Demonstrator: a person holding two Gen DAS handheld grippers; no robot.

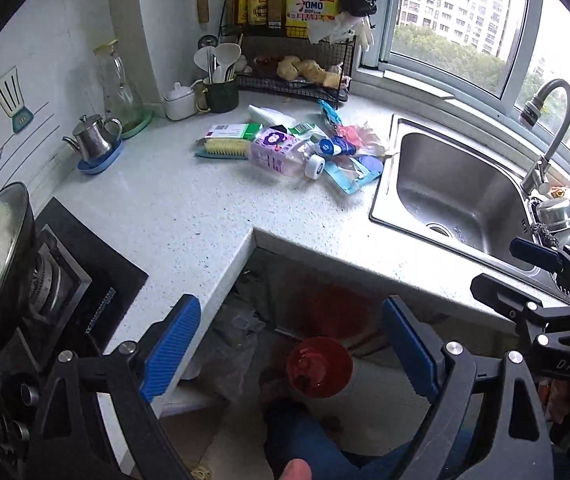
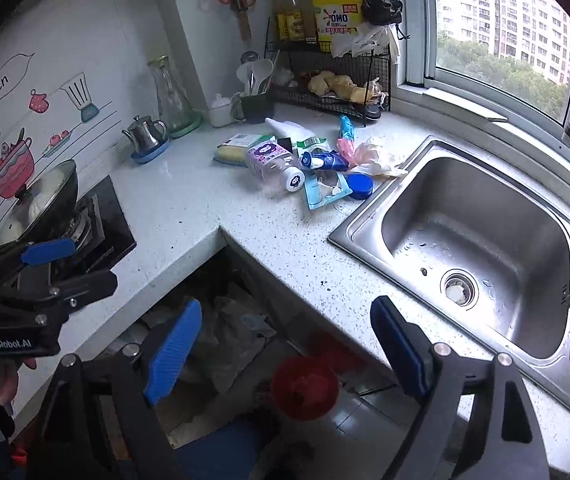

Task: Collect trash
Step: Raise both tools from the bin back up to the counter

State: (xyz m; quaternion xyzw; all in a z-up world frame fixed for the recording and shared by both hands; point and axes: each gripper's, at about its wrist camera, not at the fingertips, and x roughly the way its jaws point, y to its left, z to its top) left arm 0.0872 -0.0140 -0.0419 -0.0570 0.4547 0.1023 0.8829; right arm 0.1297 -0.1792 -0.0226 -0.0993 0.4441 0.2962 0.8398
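Trash (image 1: pixel 297 148) lies heaped on my speckled tabletop (image 1: pixel 189 216), just left of the steel sink (image 1: pixel 457 196): a clear bottle with a purple label (image 1: pixel 281 154) on its side, a blue-and-white tube (image 1: pixel 337 146) against it nearer the sink, a flat light-blue packet (image 1: pixel 355 172) touching the sink's rim, pink crumpled wrap (image 1: pixel 359 134) behind the tube, and a yellow-bristled brush (image 1: pixel 223 148) on the far side of the heap from the sink. My left hand-held gripper (image 1: pixel 291 352) hangs off the tabletop's front edge, well apart from the sink, its blue pads spread wide with nothing between them. My right hand-held gripper (image 2: pixel 289 352) hangs below the sink's near corner, jaws likewise apart and empty. Under both, on the floor before the sink's cabinet, sits a round red bin (image 2: pixel 305 390). A wire rack (image 1: pixel 297 64) with bottles stands behind the heap, beside the window.
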